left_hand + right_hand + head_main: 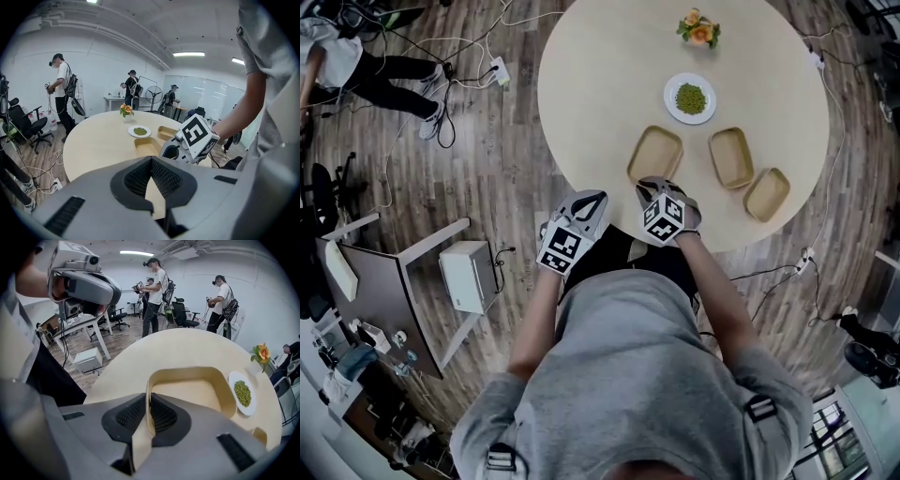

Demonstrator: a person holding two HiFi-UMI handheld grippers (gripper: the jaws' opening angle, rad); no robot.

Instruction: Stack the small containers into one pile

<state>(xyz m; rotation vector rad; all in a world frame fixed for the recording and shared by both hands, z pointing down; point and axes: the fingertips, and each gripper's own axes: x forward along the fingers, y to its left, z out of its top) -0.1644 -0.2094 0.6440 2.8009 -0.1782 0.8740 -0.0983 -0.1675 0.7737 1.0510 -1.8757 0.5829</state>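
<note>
The shallow tan rounded container (190, 397), at the near edge of the round pale table (187, 350), is clamped by its thin rim in the right gripper (149, 400), the left gripper (151, 161) being closed empty, so it could be tilted loose when lifted.

Bright, even indoor light comes from ceiling strips (188, 54) at 12 to 1 o'clock in both gripper views. The table (609, 56) shows only faint, soft shadows. Fisheye bending curves the edges, black vignette fills the corners, and the near left gripper (151, 161) looks slightly blurred.
</note>
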